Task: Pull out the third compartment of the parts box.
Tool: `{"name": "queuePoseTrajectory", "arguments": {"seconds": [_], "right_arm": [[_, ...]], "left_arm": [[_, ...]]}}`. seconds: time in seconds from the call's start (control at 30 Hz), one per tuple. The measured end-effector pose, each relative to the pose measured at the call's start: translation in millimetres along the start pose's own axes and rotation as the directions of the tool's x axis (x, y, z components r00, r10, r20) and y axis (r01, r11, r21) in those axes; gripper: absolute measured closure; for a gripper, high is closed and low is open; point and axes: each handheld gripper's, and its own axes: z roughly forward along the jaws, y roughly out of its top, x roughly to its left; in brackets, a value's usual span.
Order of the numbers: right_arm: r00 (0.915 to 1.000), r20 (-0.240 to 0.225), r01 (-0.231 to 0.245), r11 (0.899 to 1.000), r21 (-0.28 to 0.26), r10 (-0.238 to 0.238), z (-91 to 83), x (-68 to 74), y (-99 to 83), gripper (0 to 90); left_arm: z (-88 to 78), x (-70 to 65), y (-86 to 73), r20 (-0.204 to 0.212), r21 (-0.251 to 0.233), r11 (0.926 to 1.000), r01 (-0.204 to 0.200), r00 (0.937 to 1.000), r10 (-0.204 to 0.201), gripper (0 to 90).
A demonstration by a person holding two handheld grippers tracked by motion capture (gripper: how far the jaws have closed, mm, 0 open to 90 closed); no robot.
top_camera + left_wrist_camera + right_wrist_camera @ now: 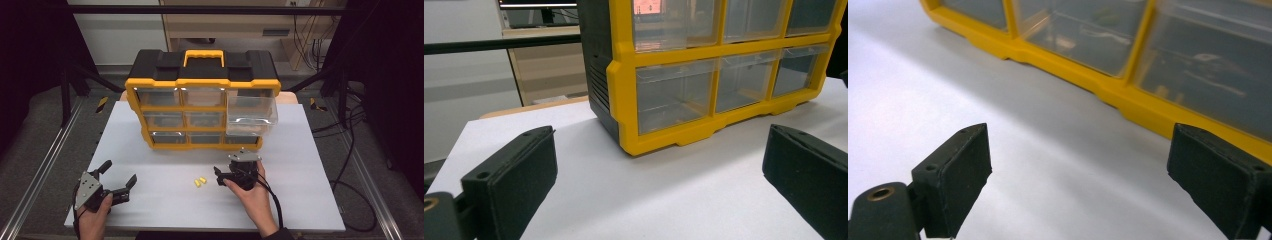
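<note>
The left tool (116, 177), held in the person's left hand (95, 210) at about eight o'clock on the white counter (150, 200), points toward two o'clock with its jaws spread wide and nothing between them. The right tool (235, 167) sits in the right hand (252, 192) at about five o'clock, just in front of the organizer; its own view shows its jaws wide apart and empty above bare counter. Two small yellow pieces (200, 182) lie on the counter just to the nine o'clock side of the right tool. The yellow-and-black drawer organizer (200, 82) stands at twelve o'clock, with one clear drawer (251, 116) pulled out on its right side. Dark metal frame rails, grey floor and loose cables surround the counter.
</note>
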Motion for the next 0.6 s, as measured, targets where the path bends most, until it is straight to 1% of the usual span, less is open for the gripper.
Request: {"name": "queuePoseTrajectory", "arguments": {"seconds": [0.07, 0.2, 0.3, 0.37, 0.4, 0.6], "right_arm": [[0.9998, -0.014, 0.015, 1.0, 0.011, -0.015, 3.9, 3.5, 3.3, 11.1], [0.9988, -0.04, 0.03, 0.999, 0.027, -0.029, 13.0, 12.1, 7.6, 11.1], [0.9981, -0.058, 0.025, 0.999, 0.023, -0.023, 17.5, 17.5, 8.1, 11.0], [0.9969, -0.064, 0.047, 0.998, 0.036, -0.045, 19.7, 20.8, 7.5, 10.5], [0.9969, -0.063, 0.05, 0.998, 0.042, -0.048, 20.0, 22.0, 6.9, 10.4], [0.9956, -0.086, 0.042, 0.997, 0.062, -0.036, 20.5, 26.6, 4.3, 9.6]], "left_arm": [[0.7, -0.4, 0.0, 0.002, 0.002, 1.0, -0.003, 1.0, 0.003, 0.7], [0.8, -0.7, -0.2, 0.0, 0.007, 0.9999, -0.008, 1.0, 0.008, 0.7], [0.9, 0.3, -0.6, -0.004, 0.008, 1.0, -0.004, 1.0, 0.004, 0.7], [1.0, 0.7, -0.5, -0.004, 0.009, 0.9999, -0.004, 1.0, 0.004, 0.7], [1.0, 0.6, -0.4, -0.005, 0.009, 0.9999, -0.004, 1.0, 0.004, 0.7], [1.0, 0.1, 1.2, -0.006, 0.008, 0.9999, -0.007, 1.0, 0.007, 0.8]]}}
